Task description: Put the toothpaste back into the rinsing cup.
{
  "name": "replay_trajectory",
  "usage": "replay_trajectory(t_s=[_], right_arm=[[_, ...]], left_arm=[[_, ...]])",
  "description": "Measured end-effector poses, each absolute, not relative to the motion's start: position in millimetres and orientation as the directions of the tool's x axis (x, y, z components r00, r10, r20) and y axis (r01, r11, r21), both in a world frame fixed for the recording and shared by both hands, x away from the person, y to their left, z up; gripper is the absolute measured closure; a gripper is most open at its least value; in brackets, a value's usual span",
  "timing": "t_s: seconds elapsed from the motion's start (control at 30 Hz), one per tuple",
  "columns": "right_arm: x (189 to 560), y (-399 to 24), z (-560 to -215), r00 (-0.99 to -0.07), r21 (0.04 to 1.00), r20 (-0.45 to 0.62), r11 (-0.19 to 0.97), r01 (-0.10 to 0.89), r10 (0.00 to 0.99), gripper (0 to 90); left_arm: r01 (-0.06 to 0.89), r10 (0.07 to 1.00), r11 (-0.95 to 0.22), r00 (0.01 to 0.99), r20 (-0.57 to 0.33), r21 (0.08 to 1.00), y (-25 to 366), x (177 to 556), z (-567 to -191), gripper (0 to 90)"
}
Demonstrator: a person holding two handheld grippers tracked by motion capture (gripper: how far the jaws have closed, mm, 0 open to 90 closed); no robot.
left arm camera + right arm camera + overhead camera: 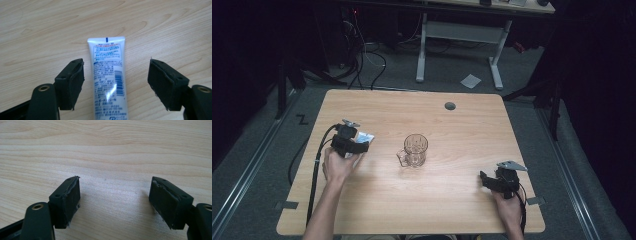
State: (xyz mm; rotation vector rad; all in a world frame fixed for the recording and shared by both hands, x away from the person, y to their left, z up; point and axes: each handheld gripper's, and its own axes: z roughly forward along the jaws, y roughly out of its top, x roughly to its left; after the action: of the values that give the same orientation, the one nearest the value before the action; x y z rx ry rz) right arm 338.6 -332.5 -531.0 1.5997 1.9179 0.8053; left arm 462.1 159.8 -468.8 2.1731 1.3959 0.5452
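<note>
While jaws gape, left gripper (116, 82) straddles tube (108, 75), cap end cut off.

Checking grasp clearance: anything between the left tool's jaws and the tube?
Nothing but bare table. In the left gripper view the left tool stands open, the tube lying untouched between its jaws.

— What sits in the middle of the wooden table (452, 200)?

— A clear glass mug (414, 150), upright, its handle turned toward the near left.

— Anything else on the tabletop?

— A small round grey cap (450, 106) set into the wood near the far edge, well apart from the mug.

— And beyond the table?

— Grey carpeted floor (532, 145), with a white-legged desk (459, 30) standing farther back. A pale scrap of paper (470, 80) lies on the floor just beside one of its legs, and dark cables (372, 57) trail across the floor to the left of it.
</note>
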Motion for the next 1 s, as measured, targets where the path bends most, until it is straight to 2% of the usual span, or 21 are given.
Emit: replay_trajectory(t_s=[0.1,0.27,0.47,0.63,0.9,1.0], right_arm=[[339.2,-332.4,-531.1,-0.179,0.721,-0.014,0.134,0.679,0.984,25.0],[339.2,-332.4,-531.1,-0.179,0.721,-0.015,0.135,0.679,0.984,25.0],[339.2,-332.1,-531.1,-0.177,0.721,-0.013,0.132,0.68,0.984,25.0],[339.0,-331.8,-530.9,-0.177,0.72,-0.015,0.134,0.681,0.984,25.4],[339.0,-331.7,-530.9,-0.178,0.72,-0.015,0.135,0.68,0.984,25.4],[339.0,-331.9,-531.0,-0.18,0.72,-0.017,0.136,0.68,0.984,25.4]], left_arm=[[0.728,0.911,-0.382,0.401,0.097,0.57,155.6,469.2,-473.2,28.9],[0.744,0.918,-0.359,0.391,0.069,0.563,154.0,478.1,-480.1,29.6],[0.754,0.918,-0.374,0.383,0.103,0.54,152.8,482.6,-487.8,29.8],[0.768,0.923,-0.365,0.373,0.096,0.527,151.6,488.2,-495.3,30.6],[0.787,0.925,-0.368,0.366,0.105,0.495,150.9,493.4,-504.2,38.7],[0.799,0.93,-0.35,0.358,0.082,0.49,153.0,495.3,-505.8,39.5]])
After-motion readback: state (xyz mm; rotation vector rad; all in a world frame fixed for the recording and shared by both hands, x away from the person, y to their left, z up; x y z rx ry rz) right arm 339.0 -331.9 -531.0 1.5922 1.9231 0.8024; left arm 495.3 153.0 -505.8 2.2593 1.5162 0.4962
